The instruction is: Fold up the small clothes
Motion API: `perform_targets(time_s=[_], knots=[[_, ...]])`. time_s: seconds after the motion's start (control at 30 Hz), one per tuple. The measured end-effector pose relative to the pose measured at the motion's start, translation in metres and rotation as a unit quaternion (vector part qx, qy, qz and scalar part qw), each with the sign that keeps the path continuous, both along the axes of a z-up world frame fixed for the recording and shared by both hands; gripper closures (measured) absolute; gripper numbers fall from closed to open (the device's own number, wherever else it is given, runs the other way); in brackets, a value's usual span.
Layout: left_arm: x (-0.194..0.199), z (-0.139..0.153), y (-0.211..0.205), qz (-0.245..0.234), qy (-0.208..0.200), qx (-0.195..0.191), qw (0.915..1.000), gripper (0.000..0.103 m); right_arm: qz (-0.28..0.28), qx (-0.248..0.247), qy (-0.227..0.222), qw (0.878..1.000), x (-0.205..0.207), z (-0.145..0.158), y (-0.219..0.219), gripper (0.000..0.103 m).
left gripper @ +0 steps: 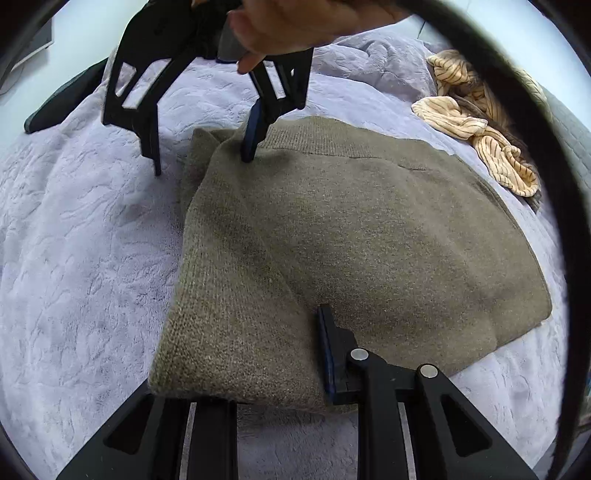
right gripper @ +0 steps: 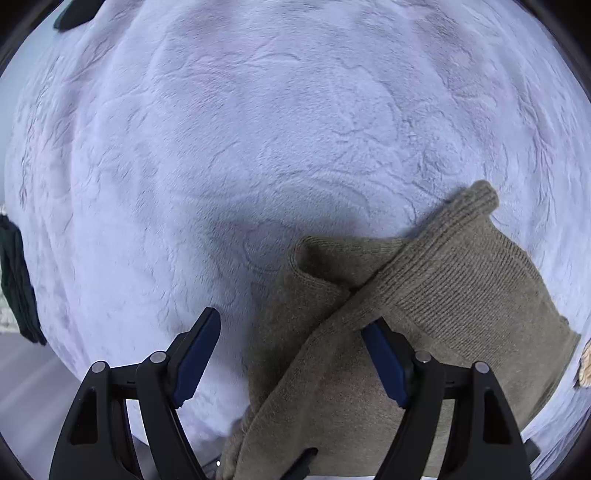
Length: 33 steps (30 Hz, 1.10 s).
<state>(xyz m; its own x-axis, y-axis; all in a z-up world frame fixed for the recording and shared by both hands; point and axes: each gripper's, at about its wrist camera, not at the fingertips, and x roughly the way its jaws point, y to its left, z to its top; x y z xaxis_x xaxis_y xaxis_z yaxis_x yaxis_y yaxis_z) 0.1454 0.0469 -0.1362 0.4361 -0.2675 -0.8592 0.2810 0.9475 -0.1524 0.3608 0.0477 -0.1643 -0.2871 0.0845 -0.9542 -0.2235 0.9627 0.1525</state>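
An olive knit sweater (left gripper: 369, 229) lies folded on a lavender fleece blanket (left gripper: 74, 258). My left gripper (left gripper: 295, 332) is at the sweater's near edge. Its right pad presses on the knit while the other finger is hidden under the fabric, so it is shut on the sweater. A person's hand (left gripper: 295, 26) holds my right gripper (left gripper: 203, 158) at the sweater's far left corner. It is open, with one fingertip on the knit and the other over the blanket. In the right wrist view the right gripper (right gripper: 291, 325) straddles the sweater's folded corner (right gripper: 443, 295), and its pads do not squeeze it.
A cream striped garment (left gripper: 480, 147) lies crumpled at the back right. Dark green cloth shows at the blanket's left edge (left gripper: 62, 107) and in the right wrist view (right gripper: 18, 288). A black strap (left gripper: 535, 184) arcs across the right side. Bare blanket (right gripper: 258, 129) spreads beyond the sweater.
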Motion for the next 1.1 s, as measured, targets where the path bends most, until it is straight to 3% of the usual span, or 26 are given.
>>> perform_targets(time_s=[0.03, 0.07, 0.13, 0.37, 0.6, 0.9, 1.1], knots=[[0.0, 0.001, -0.001, -0.002, 0.0, 0.001, 1.0, 0.08, 0.002, -0.013, -0.007, 1.0, 0.0, 0.001, -0.004, 0.06], [0.0, 0.002, -0.001, -0.002, 0.001, 0.0, 1.0, 0.08, 0.006, -0.024, -0.019, 1.0, -0.001, 0.004, -0.009, 0.074], [0.001, 0.005, 0.001, -0.001, 0.003, -0.009, 1.0, 0.08, -0.018, 0.004, -0.023, 1.0, -0.001, 0.011, -0.029, 0.086], [0.002, 0.029, -0.008, -0.023, -0.009, -0.019, 0.9995, 0.08, -0.095, 0.102, -0.047, 0.989, -0.016, 0.04, -0.09, 0.089], [-0.001, 0.076, -0.034, -0.063, -0.045, -0.027, 0.9966, 0.08, -0.145, 0.181, -0.09, 0.968, -0.021, 0.084, -0.152, 0.089], [-0.008, 0.116, -0.121, -0.156, -0.084, -0.027, 0.9838, 0.08, -0.194, 0.249, -0.164, 0.935, -0.034, 0.14, -0.246, 0.089], [-0.022, 0.114, -0.193, -0.223, -0.083, -0.025, 0.971, 0.08, -0.255, 0.255, -0.19, 0.913, -0.068, 0.137, -0.335, 0.089]])
